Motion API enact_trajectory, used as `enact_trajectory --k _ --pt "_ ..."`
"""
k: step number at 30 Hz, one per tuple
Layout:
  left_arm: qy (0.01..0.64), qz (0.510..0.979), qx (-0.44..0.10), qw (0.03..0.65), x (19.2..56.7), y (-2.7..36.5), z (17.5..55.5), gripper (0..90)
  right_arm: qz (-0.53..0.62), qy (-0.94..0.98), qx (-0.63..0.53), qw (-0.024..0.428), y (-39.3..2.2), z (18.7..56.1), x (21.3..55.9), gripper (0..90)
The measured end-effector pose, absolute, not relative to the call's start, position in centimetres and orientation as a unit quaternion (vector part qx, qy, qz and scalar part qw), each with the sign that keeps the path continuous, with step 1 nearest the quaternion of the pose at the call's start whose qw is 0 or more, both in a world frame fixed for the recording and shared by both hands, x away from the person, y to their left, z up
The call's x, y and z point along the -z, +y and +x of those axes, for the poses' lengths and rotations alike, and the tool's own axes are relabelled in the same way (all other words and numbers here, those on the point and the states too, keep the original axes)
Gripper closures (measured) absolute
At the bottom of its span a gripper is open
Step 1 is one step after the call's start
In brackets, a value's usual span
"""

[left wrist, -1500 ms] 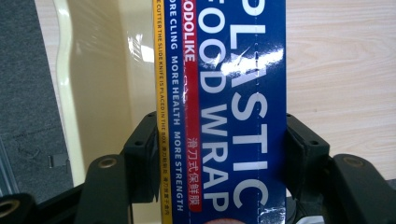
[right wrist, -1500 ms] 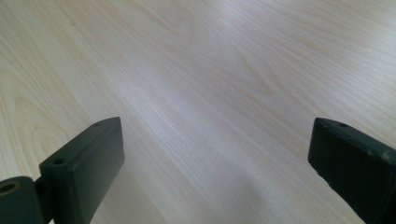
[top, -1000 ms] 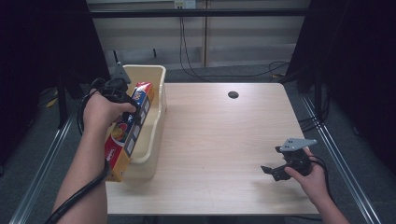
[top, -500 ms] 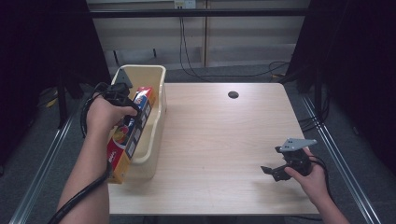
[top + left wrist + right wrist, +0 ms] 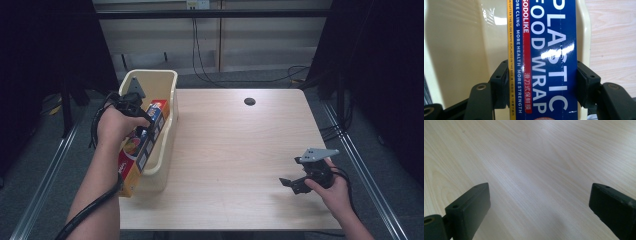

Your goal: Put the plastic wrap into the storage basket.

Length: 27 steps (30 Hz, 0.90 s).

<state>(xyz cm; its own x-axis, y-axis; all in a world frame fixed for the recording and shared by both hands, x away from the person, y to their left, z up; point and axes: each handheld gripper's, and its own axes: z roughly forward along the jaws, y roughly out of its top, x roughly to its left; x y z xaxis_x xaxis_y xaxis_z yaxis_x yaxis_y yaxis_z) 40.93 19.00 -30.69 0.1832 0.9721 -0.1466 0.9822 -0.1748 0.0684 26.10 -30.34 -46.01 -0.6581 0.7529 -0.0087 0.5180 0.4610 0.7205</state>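
Left gripper [image 5: 142,120]: we see its two black jaws clamped flat against the long sides of the plastic wrap box [image 5: 544,60], one pad on each edge, with no gap showing in the left gripper view.
Plastic wrap box: a long, narrow carton of glossy printed card, blue with large white lettering, a red stripe and a yellow edge; light glints off its smooth face. In the high view we see it [image 5: 141,150] lying tilted along the near side of the bin, its far end up at the rim and its near end sticking out past the bin's front corner.
Bin [image 5: 167,87]: a cream plastic tub, oblong with rounded corners and a rolled lip, its inner walls smooth and slightly shiny; it stands at the left edge of the table.
Right gripper [image 5: 295,182]: we see it low over the near right part of the table, jaws spread wide with nothing but bare wood between them; whether it touches the top we cannot quite tell.
Table [image 5: 240,150]: pale wood-grain laminate, matt, with fine straight streaks and one small dark round hole [image 5: 249,101] near the far edge.
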Motion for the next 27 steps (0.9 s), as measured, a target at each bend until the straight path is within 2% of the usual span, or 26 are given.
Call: enact_trajectory --k 27 --pt "0.637 0.767 0.043 0.062 32.3 18.6 41.3 40.0 0.379 0.839 -0.356 0.162 -30.3 26.2 46.1 3.5"
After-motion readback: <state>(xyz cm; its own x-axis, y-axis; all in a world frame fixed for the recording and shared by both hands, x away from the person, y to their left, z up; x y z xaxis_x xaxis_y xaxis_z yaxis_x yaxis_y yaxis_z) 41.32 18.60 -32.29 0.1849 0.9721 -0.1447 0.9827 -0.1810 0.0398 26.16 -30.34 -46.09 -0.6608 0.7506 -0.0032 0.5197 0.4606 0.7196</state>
